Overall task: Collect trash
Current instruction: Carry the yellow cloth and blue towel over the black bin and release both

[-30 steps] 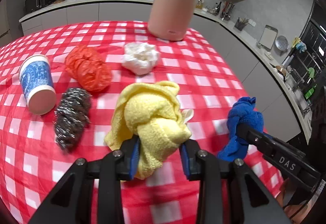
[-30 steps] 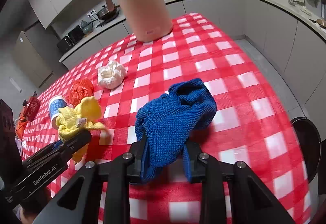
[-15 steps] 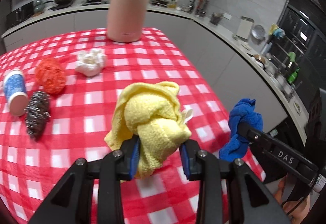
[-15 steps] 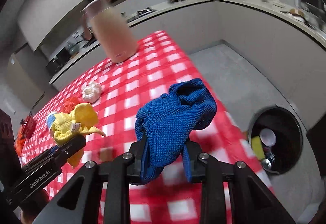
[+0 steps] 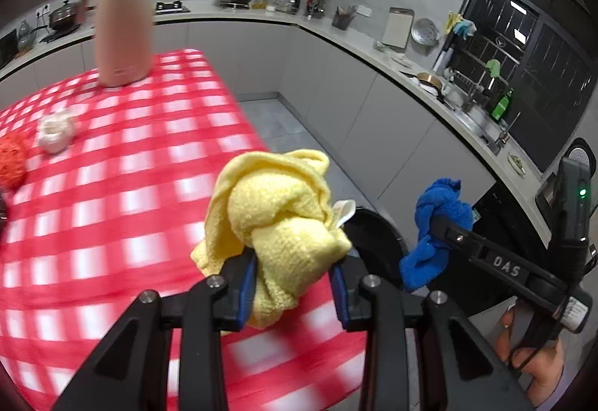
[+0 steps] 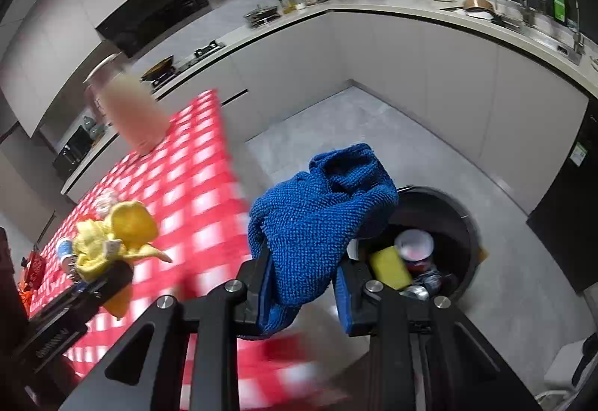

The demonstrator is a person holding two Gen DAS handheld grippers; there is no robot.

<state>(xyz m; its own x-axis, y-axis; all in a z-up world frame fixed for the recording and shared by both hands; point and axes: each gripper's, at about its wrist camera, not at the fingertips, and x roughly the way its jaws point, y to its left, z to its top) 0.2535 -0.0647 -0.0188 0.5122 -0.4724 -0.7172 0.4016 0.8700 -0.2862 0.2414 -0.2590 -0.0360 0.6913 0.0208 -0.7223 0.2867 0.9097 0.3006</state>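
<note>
Your left gripper (image 5: 293,284) has its jaws clenched on a yellow cloth (image 5: 280,213), a nubbly terry bundle knotted into a lump, with a small white tag poking out on its right side; it is carried in the air above the near corner of the table (image 5: 112,194), which wears a red-and-white checked cover. Your right gripper (image 6: 302,293) has its jaws clamped on a blue cloth (image 6: 317,220), a coarse waffle-knit rag that drapes over and down between the pads, held in the air off the table's edge, over the floor (image 6: 373,134) and just beside the bin (image 6: 463,220). The bin is a round dark tub standing on the grey floor by the table's corner (its left side is hidden behind the blue cloth). Inside it you can see a yellow sponge (image 6: 390,267), a white cup (image 6: 415,246) with a reddish inside, and something shiny metallic at the bottom that is too small to name. Back on the table stand a tall pink jug (image 5: 121,22) at the far edge, a white crumpled wad (image 5: 55,132) and an orange-red bundle (image 5: 11,164) at the left. The table surface is motion-blurred in both views. Your right hand (image 5: 534,358) shows at the lower right of the left view, wrapped around the handle.
</note>
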